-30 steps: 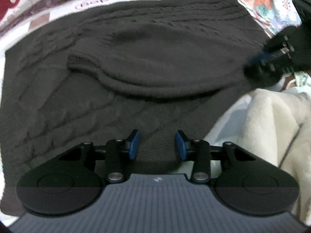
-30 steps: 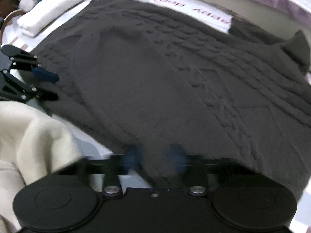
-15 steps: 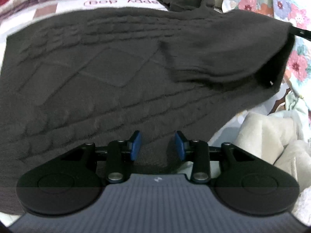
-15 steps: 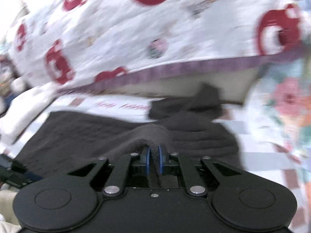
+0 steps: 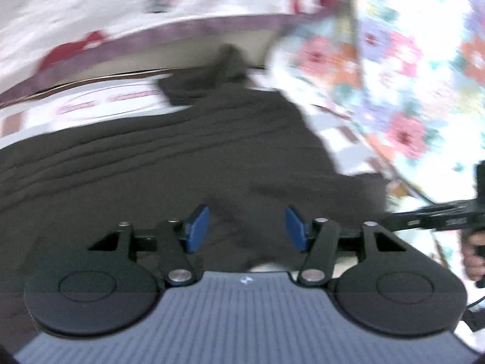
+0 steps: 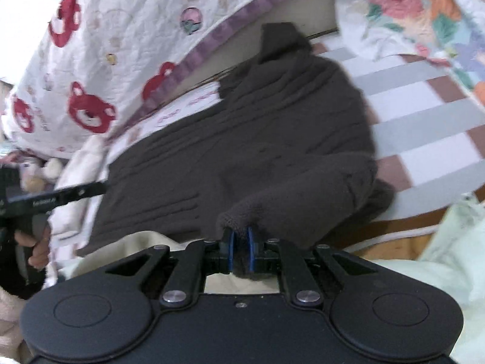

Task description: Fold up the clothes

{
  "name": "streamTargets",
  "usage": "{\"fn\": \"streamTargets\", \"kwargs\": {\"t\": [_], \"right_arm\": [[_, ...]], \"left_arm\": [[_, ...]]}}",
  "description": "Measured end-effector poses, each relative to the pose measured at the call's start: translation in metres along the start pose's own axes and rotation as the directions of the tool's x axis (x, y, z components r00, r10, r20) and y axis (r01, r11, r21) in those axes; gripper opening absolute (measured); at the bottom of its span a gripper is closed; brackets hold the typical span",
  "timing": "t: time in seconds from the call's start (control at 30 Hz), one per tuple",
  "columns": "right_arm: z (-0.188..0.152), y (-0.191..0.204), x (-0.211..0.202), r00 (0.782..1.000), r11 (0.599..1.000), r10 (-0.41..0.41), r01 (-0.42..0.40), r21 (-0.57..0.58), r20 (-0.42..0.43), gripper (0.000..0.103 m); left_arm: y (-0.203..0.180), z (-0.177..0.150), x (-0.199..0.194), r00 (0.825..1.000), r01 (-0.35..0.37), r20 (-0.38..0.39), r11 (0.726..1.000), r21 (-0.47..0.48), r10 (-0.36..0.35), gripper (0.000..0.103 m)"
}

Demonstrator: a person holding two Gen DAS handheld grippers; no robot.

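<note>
In the right wrist view, the right gripper sits nearest, its jaws pressed together on a fold of the dark brown sweater, a cuff-like end of a sleeve that rises from the blue pads and arches back to the right-hand edge of the garment. Just under and left of the gripper lies a cream blanket; at the lower right there is pale green cloth. The sweater's body lies spread flat on the bed, whose sheet has grey, white and brown checks. At the left edge, a hand grips the other tool's handle.

In the left wrist view, which is blurred, the left gripper has its jaws wide apart, holding nothing, poised over the near edge of the sweater. The right tool's black arm reaches in from the right edge at the sweater's right side.

Farther back, a narrow part of the sweater stands up against the white quilt with red bear heads, which has a purple border. A floral quilt lies at the far right.
</note>
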State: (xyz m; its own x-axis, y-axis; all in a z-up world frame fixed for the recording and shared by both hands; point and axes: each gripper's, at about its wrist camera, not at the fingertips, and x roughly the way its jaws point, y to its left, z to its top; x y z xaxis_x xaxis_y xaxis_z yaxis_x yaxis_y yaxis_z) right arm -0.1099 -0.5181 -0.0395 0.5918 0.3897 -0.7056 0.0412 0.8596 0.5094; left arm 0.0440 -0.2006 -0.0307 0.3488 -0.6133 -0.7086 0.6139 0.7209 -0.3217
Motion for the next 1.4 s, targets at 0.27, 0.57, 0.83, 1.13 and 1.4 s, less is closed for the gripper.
{"fn": "streamTargets", "kwargs": {"t": [0.27, 0.57, 0.83, 1.13, 1.4], "right_arm": [[-0.033, 0.019, 0.022, 0.940, 0.947, 0.300, -0.315, -0.072, -0.163, 0.005], [-0.007, -0.027, -0.037, 0.981, 0.967, 0.196, -0.193, -0.169, 0.001, 0.016], [0.010, -0.107, -0.042, 0.989, 0.999, -0.038, 0.040, -0.009, 0.145, 0.036], [0.008, -0.154, -0.013, 0.992, 0.977, -0.079, 0.058, 0.205, 0.095, 0.043], [0.014, -0.169, 0.002, 0.997, 0.959, -0.010, -0.012, 0.284, 0.078, 0.045]], "left_arm": [[-0.067, 0.002, 0.051, 0.999, 0.023, -0.043, 0.999, 0.049, -0.021, 0.060], [-0.102, -0.001, 0.078, 0.994, -0.008, -0.104, 0.994, 0.112, 0.020, 0.060], [-0.154, 0.020, 0.116, 0.984, 0.085, -0.175, 0.966, 0.244, -0.042, 0.068], [-0.170, 0.001, 0.157, 0.959, -0.095, -0.214, 0.922, 0.376, 0.186, 0.014], [-0.148, 0.005, 0.033, 0.947, -0.295, 0.214, 0.910, 0.290, 0.239, 0.013]]}}
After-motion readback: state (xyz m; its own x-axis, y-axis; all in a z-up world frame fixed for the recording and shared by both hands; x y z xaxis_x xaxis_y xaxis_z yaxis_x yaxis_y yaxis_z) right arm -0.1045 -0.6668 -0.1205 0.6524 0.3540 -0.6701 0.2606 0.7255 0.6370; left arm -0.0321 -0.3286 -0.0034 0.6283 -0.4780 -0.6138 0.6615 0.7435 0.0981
